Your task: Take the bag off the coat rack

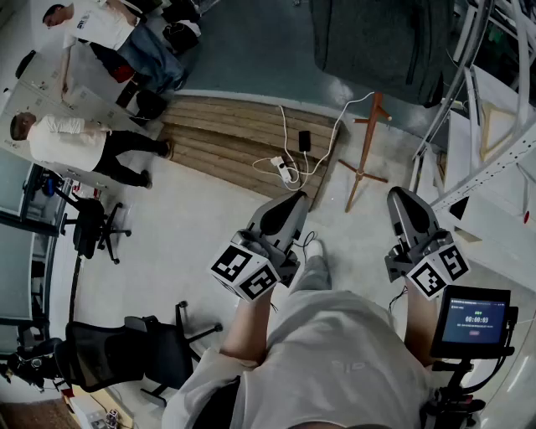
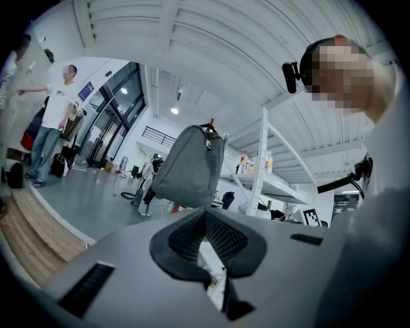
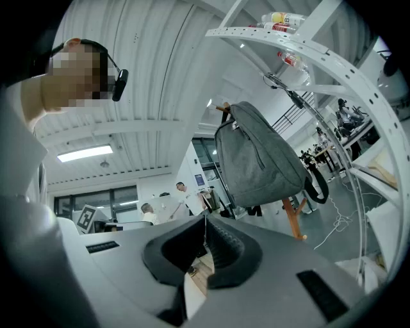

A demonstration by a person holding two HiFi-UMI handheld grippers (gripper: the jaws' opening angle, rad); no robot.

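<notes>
Holding both grippers out over my lap, I have each pair of jaws pressed together with nothing between them. The left gripper (image 2: 205,218) and the right gripper (image 3: 205,225) both show their ribbed dark pads meeting in a thin seam, set in smooth matte grey housings.

Well ahead of them the bag (image 3: 259,160) hangs from the top of the coat rack (image 1: 366,144), apart from either gripper. It is a soft, rounded teardrop of grey woven cloth with a seam or zip line curving down its face. A dark strap (image 3: 320,189) loops out at its lower corner. Its sides look fairly full, but it seems closed from here and I cannot tell what is inside.

The coat rack is a slim post of reddish-brown wood standing on splayed legs on the pale floor.

To my right stands a white metal shelf unit (image 3: 333,57) with perforated uprights, and a few plastic bottles (image 3: 282,19) lie on its top level.

On the floor near the rack's feet, a white power strip (image 1: 285,170) trails thin cables across the edge of a wooden plank platform (image 1: 234,138). A small dark screen (image 1: 475,320) sits on a stand just beside the right gripper.
</notes>
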